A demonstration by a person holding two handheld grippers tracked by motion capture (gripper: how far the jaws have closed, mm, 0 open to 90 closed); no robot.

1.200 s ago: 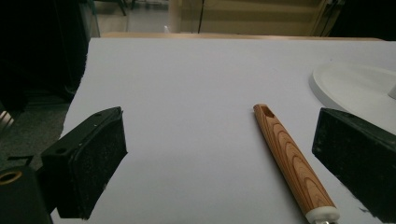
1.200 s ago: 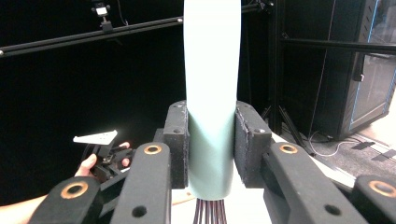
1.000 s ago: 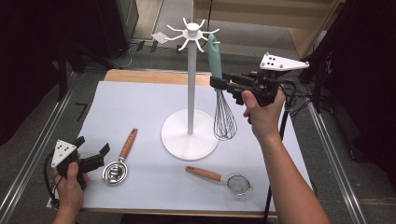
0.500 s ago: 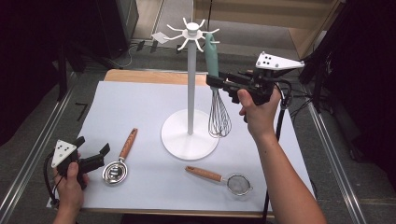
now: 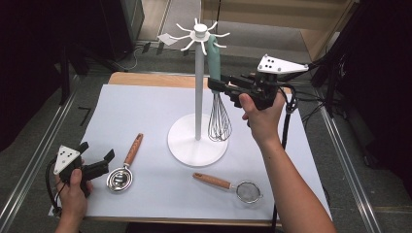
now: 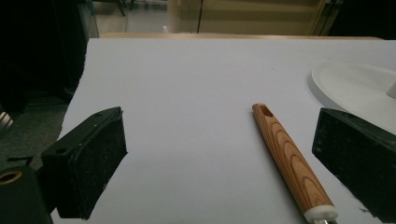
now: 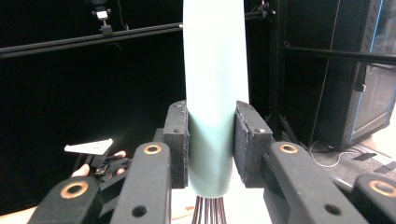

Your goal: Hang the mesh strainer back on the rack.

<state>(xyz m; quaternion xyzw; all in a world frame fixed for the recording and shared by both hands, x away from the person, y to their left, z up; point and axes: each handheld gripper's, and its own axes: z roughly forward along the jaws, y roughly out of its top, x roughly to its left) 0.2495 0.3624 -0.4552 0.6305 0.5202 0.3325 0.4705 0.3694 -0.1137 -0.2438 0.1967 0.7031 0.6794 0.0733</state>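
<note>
A whisk with a teal handle [image 5: 214,60] and wire head [image 5: 219,121] hangs upright in the air beside the pole of a white hook stand [image 5: 198,92]. The handle's top is close to the stand's hooks. My right gripper [image 5: 217,86] is shut on the lower handle; in the right gripper view both pads press the teal handle [image 7: 212,93] at my right gripper [image 7: 211,144]. My left gripper [image 5: 98,150] rests open at the mat's front left. In the left gripper view a wooden handle [image 6: 289,163] lies between the wide jaws of my left gripper [image 6: 217,121], untouched.
A white mat [image 5: 145,111] covers the table. That wooden handle belongs to a small metal scoop [image 5: 121,177] left of the stand's round base [image 5: 187,145]. A wooden-handled mesh strainer [image 5: 231,185] lies in front of the base. Dark racks and cables surround the table.
My right gripper has carried the whisk left, closer to the stand's pole, with its handle top nearer the hooks. The left gripper has stayed put.
</note>
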